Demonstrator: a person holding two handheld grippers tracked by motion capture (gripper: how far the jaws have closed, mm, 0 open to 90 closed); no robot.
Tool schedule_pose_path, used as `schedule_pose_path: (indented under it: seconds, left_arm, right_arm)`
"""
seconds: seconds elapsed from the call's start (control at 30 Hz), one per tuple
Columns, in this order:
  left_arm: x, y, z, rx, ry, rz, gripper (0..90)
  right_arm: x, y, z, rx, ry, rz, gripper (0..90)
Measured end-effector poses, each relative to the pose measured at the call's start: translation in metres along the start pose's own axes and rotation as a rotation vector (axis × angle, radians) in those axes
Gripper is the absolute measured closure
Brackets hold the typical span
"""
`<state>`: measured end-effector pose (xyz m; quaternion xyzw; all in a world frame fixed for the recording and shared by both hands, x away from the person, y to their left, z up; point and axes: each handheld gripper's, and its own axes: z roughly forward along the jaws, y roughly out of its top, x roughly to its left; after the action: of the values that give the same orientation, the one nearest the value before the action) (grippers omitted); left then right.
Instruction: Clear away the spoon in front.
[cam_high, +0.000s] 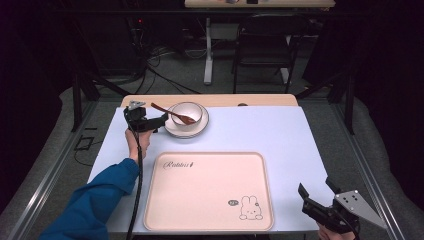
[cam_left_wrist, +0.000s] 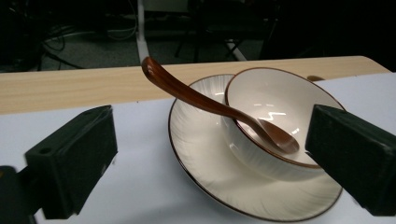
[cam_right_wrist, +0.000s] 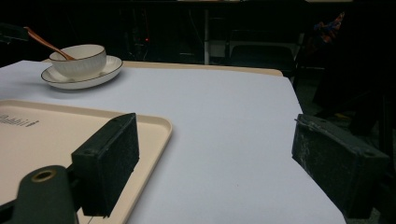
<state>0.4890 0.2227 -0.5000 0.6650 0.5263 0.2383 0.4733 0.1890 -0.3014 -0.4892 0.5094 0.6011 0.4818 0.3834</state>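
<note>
I have the left gripper (cam_high: 161, 121) up at the far left of the table, jaws spread wide and holding nothing, aimed at the bowl (cam_high: 187, 114) that sits on the plate (cam_high: 172, 129). The brown spoon (cam_high: 172, 115) rests in the bowl: its scoop lies inside on the bowl floor and the handle leans over the rim, rising up and out toward my left gripper's side.

In the left gripper view the spoon (cam_left_wrist: 205, 102) runs on a diagonal from upper left to lower right, the handle tip high between the two jaws and nearer the left one, the scoop low near the right one. So the handle's long axis cuts across the jaw gap at a slant, and I judge I need a small roll and a push forward to close across the handle.

My right gripper (cam_high: 320, 200) is at the near right corner, beside the empty tray (cam_high: 210, 220), jaws open too, well apart from the spoon. Left is clearly the nearer one.
</note>
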Motion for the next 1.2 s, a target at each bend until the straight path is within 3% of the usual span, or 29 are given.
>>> schedule_pose_path:
  seconds: [0.3,0.6,1.2]
  left_arm:
    - [0.002,0.001,0.016,-0.015,0.026,-0.028,13.8]
    - [0.004,0.000,0.025,-0.036,0.033,-0.023,28.9]
    - [0.002,-0.003,0.034,-0.038,0.029,-0.096,54.1]
  right_arm:
    - [0.000,0.000,0.001,0.001,-0.003,-0.002,13.9]
    - [-0.001,0.000,0.000,-0.008,-0.007,-0.001,13.8]
    - [0.000,0.000,0.001,0.003,-0.012,0.003,13.9]
